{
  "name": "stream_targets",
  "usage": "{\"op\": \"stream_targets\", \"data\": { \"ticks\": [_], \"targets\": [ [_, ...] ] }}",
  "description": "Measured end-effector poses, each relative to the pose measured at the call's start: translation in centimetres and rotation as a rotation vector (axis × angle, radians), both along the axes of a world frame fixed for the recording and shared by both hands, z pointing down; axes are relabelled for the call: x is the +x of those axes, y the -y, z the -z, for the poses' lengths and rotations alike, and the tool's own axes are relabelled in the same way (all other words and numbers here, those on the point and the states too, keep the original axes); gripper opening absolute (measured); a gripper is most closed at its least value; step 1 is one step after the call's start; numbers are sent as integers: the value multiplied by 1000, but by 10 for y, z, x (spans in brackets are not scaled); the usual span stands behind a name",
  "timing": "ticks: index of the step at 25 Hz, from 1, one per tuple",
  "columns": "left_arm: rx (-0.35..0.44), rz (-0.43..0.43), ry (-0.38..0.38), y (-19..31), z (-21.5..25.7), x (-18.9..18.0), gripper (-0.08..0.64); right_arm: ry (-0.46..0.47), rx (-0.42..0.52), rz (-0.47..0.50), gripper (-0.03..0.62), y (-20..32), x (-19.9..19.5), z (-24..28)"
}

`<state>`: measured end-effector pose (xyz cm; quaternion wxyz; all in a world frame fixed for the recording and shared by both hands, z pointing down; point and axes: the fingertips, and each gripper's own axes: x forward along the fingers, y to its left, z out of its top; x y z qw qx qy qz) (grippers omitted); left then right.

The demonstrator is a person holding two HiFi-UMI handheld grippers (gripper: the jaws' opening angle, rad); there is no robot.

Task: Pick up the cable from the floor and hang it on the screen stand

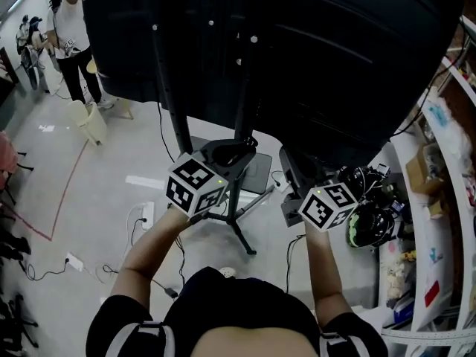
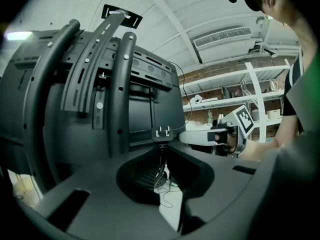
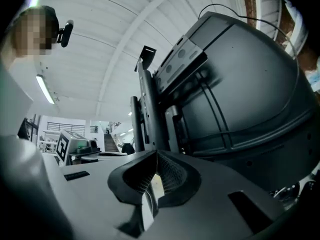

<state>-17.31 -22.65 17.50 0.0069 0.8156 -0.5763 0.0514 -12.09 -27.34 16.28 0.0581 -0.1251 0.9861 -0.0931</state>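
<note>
The big black screen (image 1: 297,50) shows its back on the stand (image 1: 236,199), right in front of me. My left gripper (image 1: 230,155) is held up level before the stand's upright rails (image 2: 122,84). Its jaws (image 2: 161,140) are shut on the cable's black plug (image 2: 162,132), prongs up. The thin cable (image 2: 162,184) hangs down behind the jaws towards the floor. My right gripper (image 1: 294,173) is raised beside it, its tips close to the plug in the left gripper view. In the right gripper view it (image 3: 152,159) is shut, and a thin strand of the cable runs down the gap.
A power strip (image 1: 147,214) and loose cords (image 1: 44,270) lie on the pale floor at left. Shelves (image 1: 439,162) with clutter line the right side, dark gear (image 1: 368,225) at their foot. A person (image 1: 71,36) stands far back left near a pale chair (image 1: 89,121).
</note>
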Motion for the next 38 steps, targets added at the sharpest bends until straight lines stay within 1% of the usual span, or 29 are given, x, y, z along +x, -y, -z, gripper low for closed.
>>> {"op": "stream_targets", "data": {
  "ticks": [4,7,12,15,17,21,24,26,29,32,35,38],
  "targets": [
    [43,41,9,-7,31,-22,51,-9,98,48,23,-5,-17,36],
    [73,53,22,-8,54,-37,51,15,136,88,23,-7,-30,65],
    [119,63,45,-9,90,-56,51,34,267,83,23,-12,-47,115],
    [148,71,55,-5,111,-68,51,70,298,113,23,-19,-61,143],
    [170,70,72,0,127,-74,51,89,309,139,23,-22,-69,163],
    [202,61,107,10,161,-82,51,142,298,209,23,-28,-82,210],
    [222,61,140,20,185,-90,51,133,330,221,23,-29,-92,236],
    [231,62,141,26,201,-98,51,125,340,233,23,-30,-98,248],
    [241,65,118,33,223,-111,51,126,337,250,23,-28,-102,257],
    [255,64,127,39,247,-119,51,147,315,259,23,-22,-101,266],
    [272,62,177,46,276,-121,51,162,284,255,23,-12,-101,278],
    [288,61,238,52,303,-121,51,162,293,251,23,-11,-101,285]
  ]
}}
